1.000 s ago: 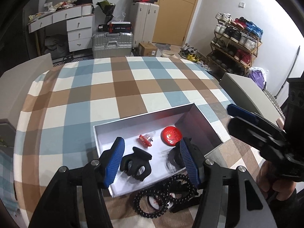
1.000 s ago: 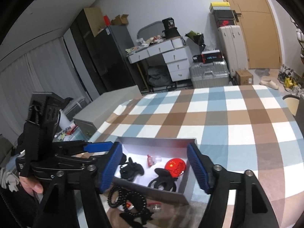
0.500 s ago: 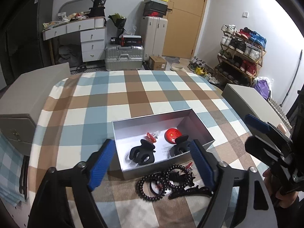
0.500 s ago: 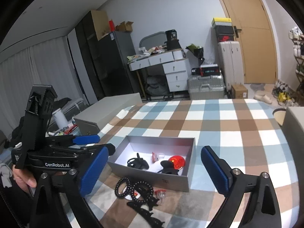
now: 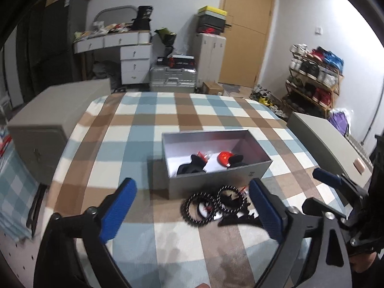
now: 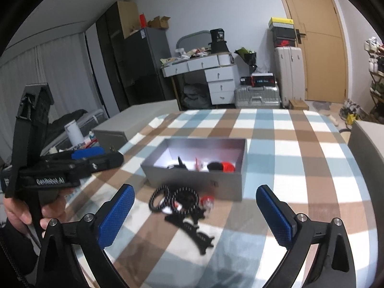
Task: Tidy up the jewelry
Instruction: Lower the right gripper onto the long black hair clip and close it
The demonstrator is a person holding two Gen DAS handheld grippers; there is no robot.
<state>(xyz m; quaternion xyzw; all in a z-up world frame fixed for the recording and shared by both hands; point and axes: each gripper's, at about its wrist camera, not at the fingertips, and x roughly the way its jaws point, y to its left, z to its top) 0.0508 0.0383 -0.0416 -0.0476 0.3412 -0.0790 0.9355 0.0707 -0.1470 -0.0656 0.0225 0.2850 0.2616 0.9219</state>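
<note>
A grey open box (image 5: 216,180) (image 6: 182,180) stands on the checked tablecloth. It holds a black claw clip (image 5: 192,165), a red round badge (image 5: 224,157) (image 6: 228,166) and a second black clip (image 5: 236,159). In front of the box lie black bead bracelets (image 5: 216,202) (image 6: 192,198), a small red-and-white piece (image 6: 207,200) and a flat black hair clip (image 6: 189,230). My left gripper (image 5: 190,192) hovers short of the box, its jaws opening with nothing between them. My right gripper (image 6: 195,190) is open and empty, just behind the loose pile.
Grey cabinets flank the table on the left (image 5: 48,124) and on the right (image 5: 324,139). A hand (image 6: 21,213) holds the left gripper at the left edge of the right wrist view. A desk, suitcases and a shoe rack stand far behind.
Both grippers have drawn back from the box toward the near edge of the table, and their jaws have spread wider. The black claw clip stays in the box.
</note>
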